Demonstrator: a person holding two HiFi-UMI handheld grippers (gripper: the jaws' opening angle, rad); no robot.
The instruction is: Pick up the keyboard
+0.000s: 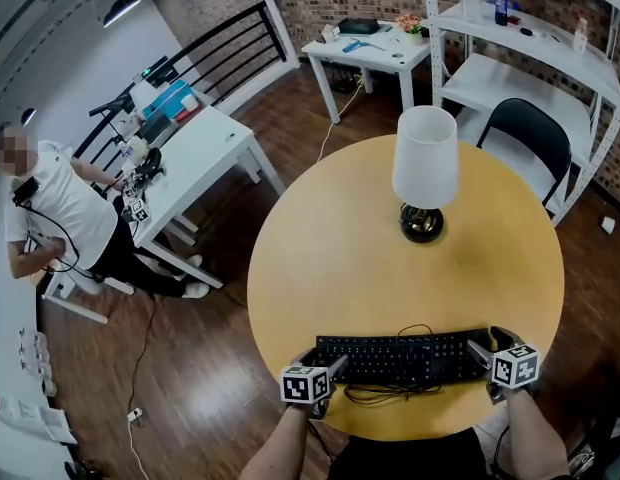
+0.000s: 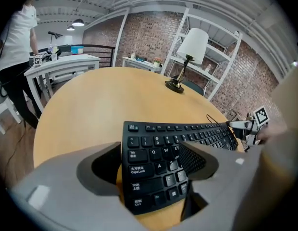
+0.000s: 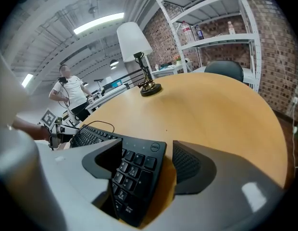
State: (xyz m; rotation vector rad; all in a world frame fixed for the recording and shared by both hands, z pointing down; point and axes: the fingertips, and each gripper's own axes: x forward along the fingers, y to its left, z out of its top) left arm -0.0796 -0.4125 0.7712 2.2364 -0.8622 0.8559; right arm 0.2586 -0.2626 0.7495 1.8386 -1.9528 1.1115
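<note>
A black keyboard point(image 1: 400, 358) lies flat near the front edge of the round wooden table point(image 1: 340, 248). My left gripper point(image 1: 328, 361) straddles its left end and stands open. In the left gripper view the keyboard point(image 2: 197, 131) end sits between the jaws of the left gripper point(image 2: 151, 150), one jaw beside the edge and the other over the keys. My right gripper point(image 1: 487, 346) straddles the right end, also open. In the right gripper view a strip of table shows between the keyboard point(image 3: 91, 136) and one jaw of the right gripper point(image 3: 148, 153).
A white-shaded lamp point(image 1: 424, 168) stands on the table behind the keyboard. The keyboard's cable point(image 1: 390, 393) loops at the front edge. A black chair point(image 1: 530, 133) and white shelves point(image 1: 530, 68) are at the back right. A person point(image 1: 60, 218) sits at a white desk point(image 1: 200, 158) on the left.
</note>
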